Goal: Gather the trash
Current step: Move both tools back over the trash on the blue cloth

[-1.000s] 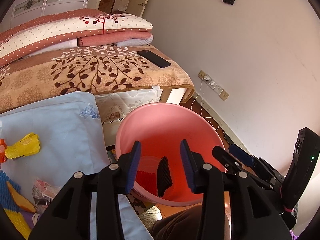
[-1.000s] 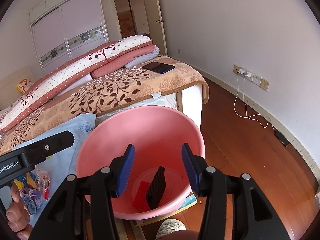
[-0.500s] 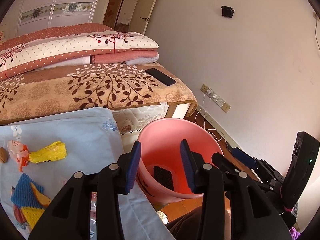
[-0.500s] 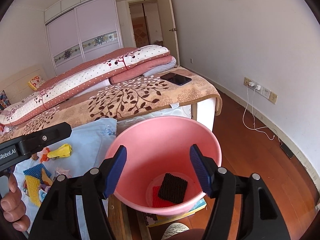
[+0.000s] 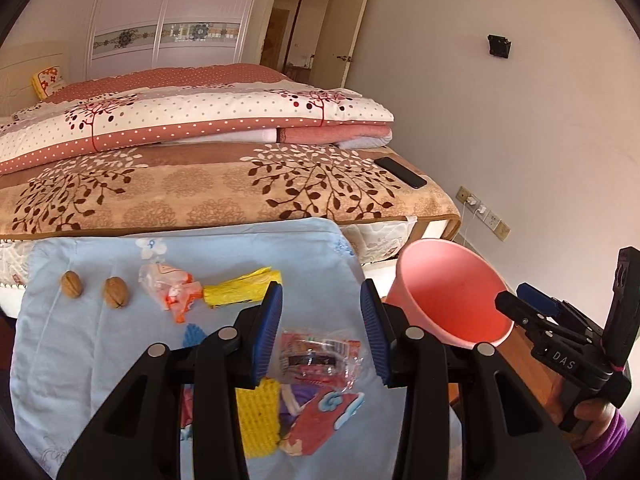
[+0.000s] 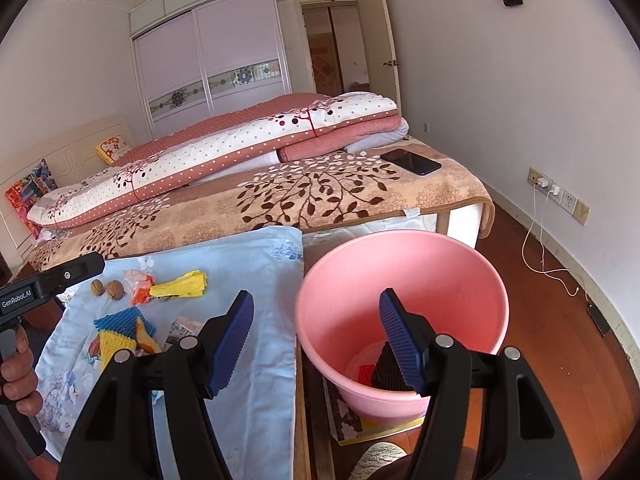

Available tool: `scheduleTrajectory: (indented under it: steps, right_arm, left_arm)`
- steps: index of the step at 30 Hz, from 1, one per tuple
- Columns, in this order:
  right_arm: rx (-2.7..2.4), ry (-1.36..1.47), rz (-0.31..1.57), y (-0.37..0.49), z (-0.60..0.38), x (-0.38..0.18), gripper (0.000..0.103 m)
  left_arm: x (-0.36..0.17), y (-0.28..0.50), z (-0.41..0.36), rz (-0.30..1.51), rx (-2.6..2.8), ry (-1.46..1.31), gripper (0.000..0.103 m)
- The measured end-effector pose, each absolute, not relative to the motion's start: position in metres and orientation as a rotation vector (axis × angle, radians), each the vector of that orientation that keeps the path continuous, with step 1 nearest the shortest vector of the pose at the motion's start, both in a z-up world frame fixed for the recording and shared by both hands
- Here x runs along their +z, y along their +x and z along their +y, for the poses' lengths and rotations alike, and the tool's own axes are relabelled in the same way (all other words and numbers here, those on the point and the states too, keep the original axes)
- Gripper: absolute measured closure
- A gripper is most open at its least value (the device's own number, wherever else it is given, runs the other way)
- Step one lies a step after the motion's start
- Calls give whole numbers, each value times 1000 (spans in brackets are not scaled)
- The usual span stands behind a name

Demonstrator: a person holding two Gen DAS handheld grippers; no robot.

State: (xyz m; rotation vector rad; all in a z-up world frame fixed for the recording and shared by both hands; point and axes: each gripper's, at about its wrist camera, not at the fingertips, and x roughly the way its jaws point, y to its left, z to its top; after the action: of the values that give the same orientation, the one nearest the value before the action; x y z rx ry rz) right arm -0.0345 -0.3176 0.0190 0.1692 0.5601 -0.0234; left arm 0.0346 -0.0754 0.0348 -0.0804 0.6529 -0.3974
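The trash lies scattered on a light blue cloth (image 5: 100,360) spread over the desk. Nearest the left claw (image 5: 320,330) is a clear crinkled wrapper (image 5: 316,356), which sits between the two blue pads but untouched by either; the pads stand apart with nothing clamped. Just below it, at six o'clock, lie a yellow sponge (image 5: 258,416) and a red wrapper (image 5: 324,416) with a blue swirl. At ten o'clock from the claw a yellow wrapper (image 5: 240,286) touches an orange and white wrapper (image 5: 172,290), and farther out at nine o'clock two walnuts (image 5: 94,288) rest side by side, near each other but apart.

At three o'clock from the left claw the pink bucket (image 5: 448,292) stands just beside the edge of the cloth. In the right wrist view the right claw (image 6: 318,344) hangs over the gap between cloth and bucket, its pads wide apart and empty; the right-hand pad overlaps the bucket's mouth. Inside the bucket, on the bottom, are a black sponge (image 6: 386,372) and a red piece (image 6: 366,372) touching it.

Beyond the cloth, at twelve o'clock, the bed (image 6: 320,196) carries a folded quilt (image 6: 240,140) and a phone (image 6: 410,160) near its corner. A hand (image 6: 18,376) grips the left tool at the frame's left edge.
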Motion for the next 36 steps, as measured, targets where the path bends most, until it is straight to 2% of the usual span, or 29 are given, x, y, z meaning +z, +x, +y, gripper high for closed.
scheduleTrajectory:
  steps: [10, 21, 36]
  right_arm:
    - [106, 144, 618, -28, -272, 5, 39]
    - [175, 128, 698, -25, -245, -13, 39]
    - [228, 149, 783, -15, -231, -30, 39]
  left_arm:
    - [0, 9, -8, 744, -280, -79, 62]
    - [-47, 11, -21, 865, -321, -69, 62]
    - [-44, 12, -28, 781, -356, -33, 62]
